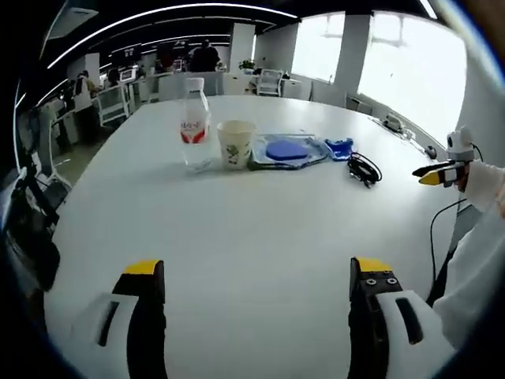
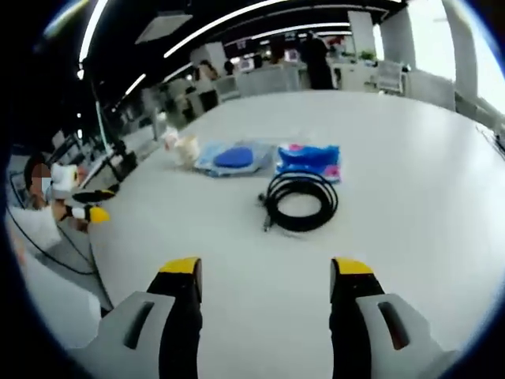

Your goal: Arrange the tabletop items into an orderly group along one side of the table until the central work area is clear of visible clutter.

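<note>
In the left gripper view my left gripper (image 1: pixel 259 278) stands open over bare white table (image 1: pixel 237 221). Beyond it, in a row, are a clear water bottle (image 1: pixel 194 125) with a red label, a paper cup (image 1: pixel 235 144), a clear pouch holding a blue disc (image 1: pixel 287 151), a small blue packet (image 1: pixel 340 147) and a coiled black cable (image 1: pixel 364 169). My right gripper (image 2: pixel 267 276) is open too, with the black cable coil (image 2: pixel 301 200) just ahead of it. Behind the coil lie the blue packet (image 2: pixel 308 159), the pouch with the blue disc (image 2: pixel 233 157) and the paper cup (image 2: pixel 186 148).
The other gripper's yellow-tipped jaw (image 1: pixel 435 174) enters the left gripper view from the right, held by a white-sleeved arm (image 1: pixel 481 260). A person (image 2: pixel 49 207) sits at the table's edge in the right gripper view. Office chairs and desks (image 1: pixel 118 99) stand beyond the far side.
</note>
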